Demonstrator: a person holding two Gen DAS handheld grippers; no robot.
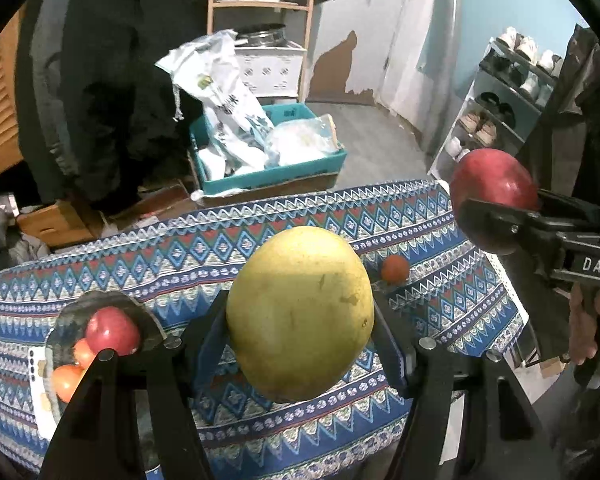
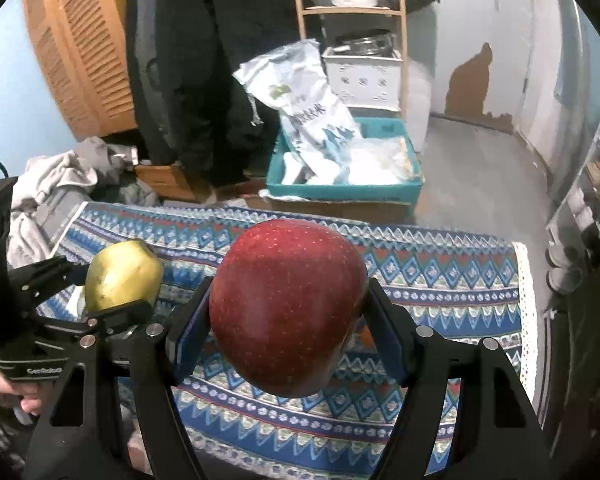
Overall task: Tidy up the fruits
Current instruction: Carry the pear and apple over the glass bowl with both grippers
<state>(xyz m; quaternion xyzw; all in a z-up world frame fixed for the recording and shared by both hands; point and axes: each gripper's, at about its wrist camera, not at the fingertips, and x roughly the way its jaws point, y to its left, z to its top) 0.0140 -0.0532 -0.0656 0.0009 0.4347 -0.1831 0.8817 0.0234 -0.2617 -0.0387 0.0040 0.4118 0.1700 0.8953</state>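
My left gripper (image 1: 300, 320) is shut on a large yellow pomelo (image 1: 300, 312) and holds it above the patterned blue tablecloth (image 1: 260, 232). My right gripper (image 2: 288, 320) is shut on a big red apple (image 2: 288, 308), also held above the cloth. In the left wrist view the right gripper (image 1: 496, 212) and its apple (image 1: 494, 180) show at the right. In the right wrist view the left gripper (image 2: 120, 296) and pomelo (image 2: 122, 280) show at the left. A dark plate (image 1: 100, 304) at the left holds a red apple (image 1: 112, 330) and two orange fruits (image 1: 66, 380). A small orange fruit (image 1: 395, 269) lies on the cloth.
Beyond the table's far edge a teal crate (image 1: 272, 172) with white bags stands on the floor. A wooden shelf (image 1: 260, 4) holds pots. A shoe rack (image 1: 500, 108) stands at the right. A dark coat (image 1: 112, 80) hangs at the back left.
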